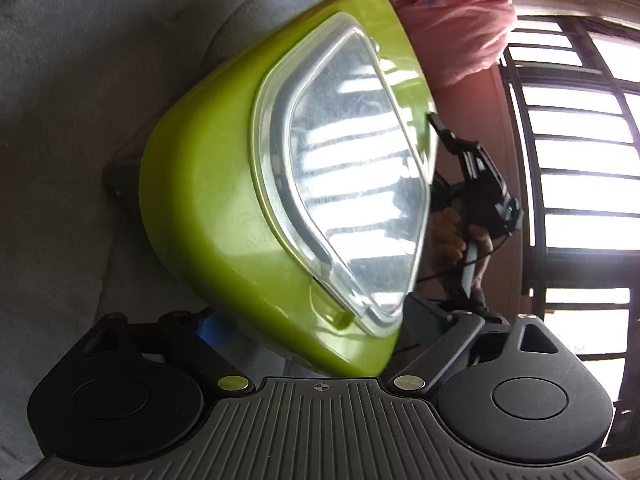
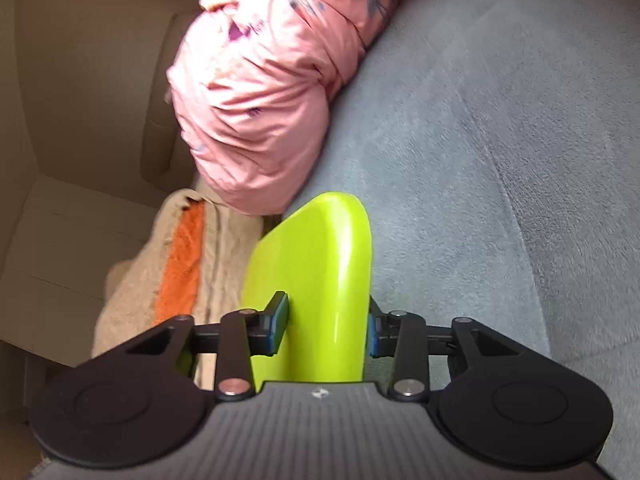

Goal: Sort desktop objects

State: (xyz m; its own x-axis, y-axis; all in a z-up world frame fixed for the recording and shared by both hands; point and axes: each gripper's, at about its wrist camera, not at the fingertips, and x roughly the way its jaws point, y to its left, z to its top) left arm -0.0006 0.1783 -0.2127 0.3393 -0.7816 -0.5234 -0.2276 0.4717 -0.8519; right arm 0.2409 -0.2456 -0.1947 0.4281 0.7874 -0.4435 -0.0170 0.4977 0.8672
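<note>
Both grippers point downward over a grey plush cushion (image 2: 480, 120), the right gripper (image 2: 328, 326) clamping a glossy lime-green box (image 2: 316, 280) edge-on, the left gripper (image 1: 316, 332) straddling its clear-windowed end, contact indiscernible.

text: none legible | labels: none | brands: none | numbers: none

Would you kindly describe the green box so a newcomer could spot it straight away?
Start at the grey cushion and go to the pink bundle at its edge. Just below it is the green box, held between the right gripper's fingers. It alone is glossy lime plastic, with a clear lid on one face.
</note>
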